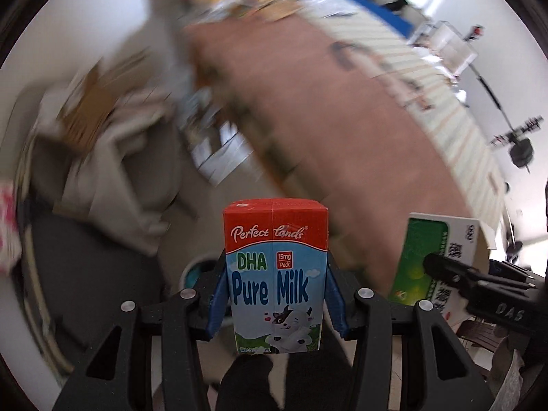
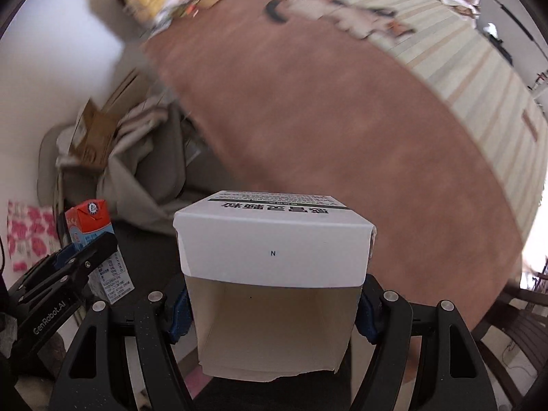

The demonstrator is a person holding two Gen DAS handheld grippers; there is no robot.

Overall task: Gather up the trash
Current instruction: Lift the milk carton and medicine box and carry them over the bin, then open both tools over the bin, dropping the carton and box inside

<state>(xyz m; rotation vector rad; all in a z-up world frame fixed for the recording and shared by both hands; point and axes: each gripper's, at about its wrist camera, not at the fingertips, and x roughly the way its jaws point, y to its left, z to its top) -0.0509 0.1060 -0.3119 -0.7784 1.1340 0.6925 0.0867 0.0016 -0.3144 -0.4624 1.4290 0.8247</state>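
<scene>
The left gripper (image 1: 275,299) has its jaws clenched on an upright red-and-blue cardboard milk carton (image 1: 275,274), low centre of frame. The right gripper (image 2: 274,308) grips an open-ended white cardboard box (image 2: 274,257). Beyond, the brown desk (image 2: 325,137) fills the upper right.

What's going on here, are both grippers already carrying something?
Yes. The left gripper is shut on a small red-and-blue "Pure Milk" carton, held upright. The right gripper clamps a white cardboard box with a green printed side, its open end towards the camera. Both are held above a brown tabletop; the surroundings are blurred.
</scene>
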